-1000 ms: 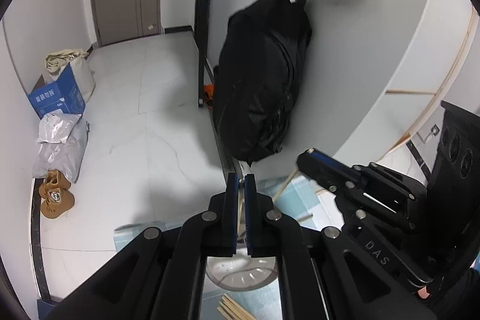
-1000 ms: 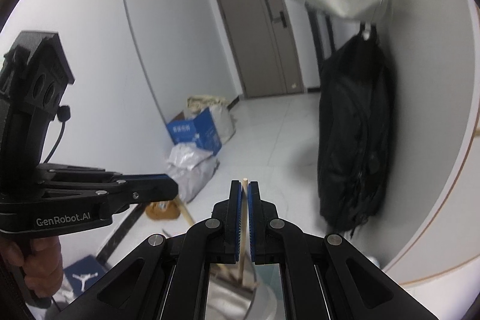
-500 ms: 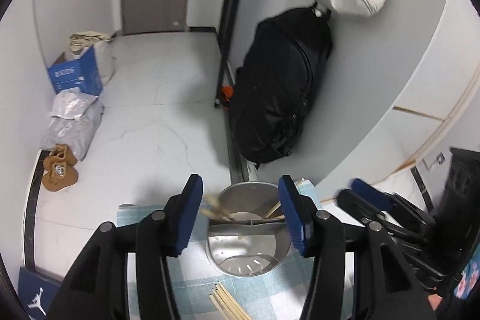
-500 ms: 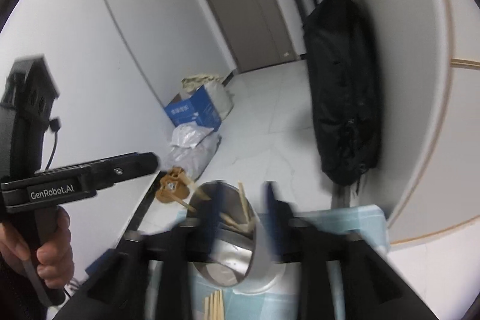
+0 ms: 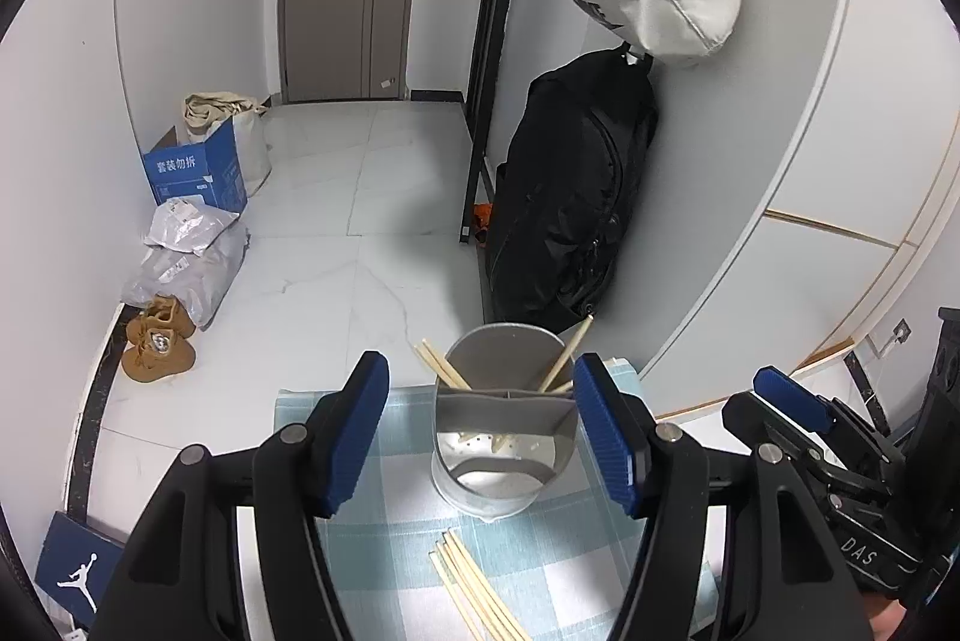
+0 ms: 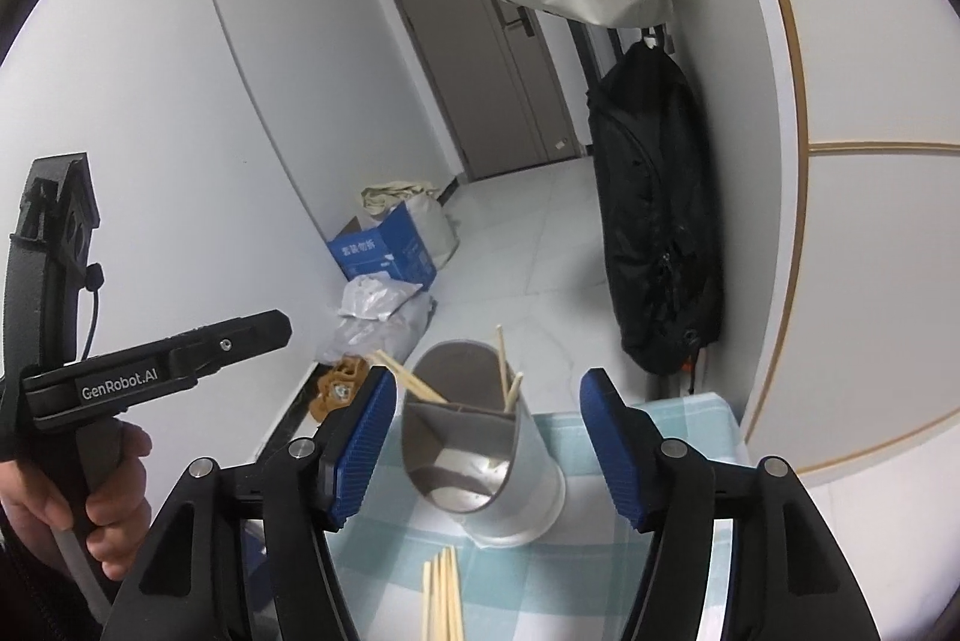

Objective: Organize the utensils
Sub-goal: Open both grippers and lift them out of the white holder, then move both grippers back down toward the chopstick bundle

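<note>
The metal utensil holder (image 5: 504, 437) stands on the checked cloth (image 5: 372, 515) that covers the table, at the far edge, twelve o'clock from both cameras; a divider splits it into compartments. A few chopsticks (image 5: 441, 368) already lean in its far compartments, one pair tipping toward ten o'clock, another stick toward one o'clock, so part of the sorting looks done; the near compartment shows only its perforated bottom. A loose bundle of chopsticks (image 5: 474, 590) lies flat on the cloth at six o'clock of the holder, just beside its base; these are what is left to gather and stand upright, and I see no other utensils in either view.

The left hand-held gripper (image 5: 480, 431) is spread with its jaws opening, the holder seen in the gap beyond them but nothing pinched; the right hand-held gripper (image 6: 486, 440) is likewise spread and opening, empty, with the holder framed between its blue pads (image 6: 363, 446) without contact. In the right view the left tool appears at nine o'clock, gripped by a hand (image 6: 78, 497). My judgement: the job is roughly midway; the next step is probably a reach down to the bundle on the cloth.
</note>
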`<state>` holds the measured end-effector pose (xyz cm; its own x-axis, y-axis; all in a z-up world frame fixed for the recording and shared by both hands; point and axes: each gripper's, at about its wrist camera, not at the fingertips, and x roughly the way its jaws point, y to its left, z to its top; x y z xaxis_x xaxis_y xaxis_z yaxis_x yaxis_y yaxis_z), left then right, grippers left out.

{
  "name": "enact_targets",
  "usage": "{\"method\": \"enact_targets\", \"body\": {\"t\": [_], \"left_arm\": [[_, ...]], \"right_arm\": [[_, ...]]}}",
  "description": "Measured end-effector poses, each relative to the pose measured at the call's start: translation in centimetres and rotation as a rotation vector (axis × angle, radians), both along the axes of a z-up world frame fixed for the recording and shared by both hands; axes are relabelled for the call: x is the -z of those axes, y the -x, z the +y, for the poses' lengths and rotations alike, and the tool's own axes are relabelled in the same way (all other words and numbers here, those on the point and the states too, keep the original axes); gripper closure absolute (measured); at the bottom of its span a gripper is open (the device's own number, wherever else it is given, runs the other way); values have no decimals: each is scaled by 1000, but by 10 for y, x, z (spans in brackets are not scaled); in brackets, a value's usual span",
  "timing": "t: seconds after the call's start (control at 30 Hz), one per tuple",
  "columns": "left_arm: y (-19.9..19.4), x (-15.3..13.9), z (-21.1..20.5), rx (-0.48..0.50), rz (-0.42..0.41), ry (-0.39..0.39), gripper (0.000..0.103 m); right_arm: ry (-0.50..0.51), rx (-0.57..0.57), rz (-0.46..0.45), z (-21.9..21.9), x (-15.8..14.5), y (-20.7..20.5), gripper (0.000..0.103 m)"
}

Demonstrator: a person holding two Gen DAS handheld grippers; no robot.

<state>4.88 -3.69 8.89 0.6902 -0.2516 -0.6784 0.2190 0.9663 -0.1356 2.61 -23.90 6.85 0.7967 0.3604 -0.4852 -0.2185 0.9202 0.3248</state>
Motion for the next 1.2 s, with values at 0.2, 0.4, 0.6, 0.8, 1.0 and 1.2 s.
{"method": "enact_targets", "body": {"t": [0.2, 0.4, 0.6, 0.8, 1.0, 1.2], "left_arm": [[17, 1, 3, -10, -15, -20, 43], [33, 8, 7, -35, -35, -26, 34], [48, 20, 10, -64, -61, -40, 32], [57, 40, 19, -112, -72, -16, 23], [56, 67, 25, -137, -39, -12, 22], [57, 95, 27, -150, -9, -21, 22]], "right_arm": [[-7, 7, -24, 1, -3, 19, 32], [-5, 0, -44, 5, -1, 33, 26], [11, -18, -63, 13, 13, 48, 22], [28, -34, -56, 19, 33, 55, 19], [51, -36, -32, 23, 54, 55, 16], [71, -54, 13, 26, 77, 52, 15]]}}
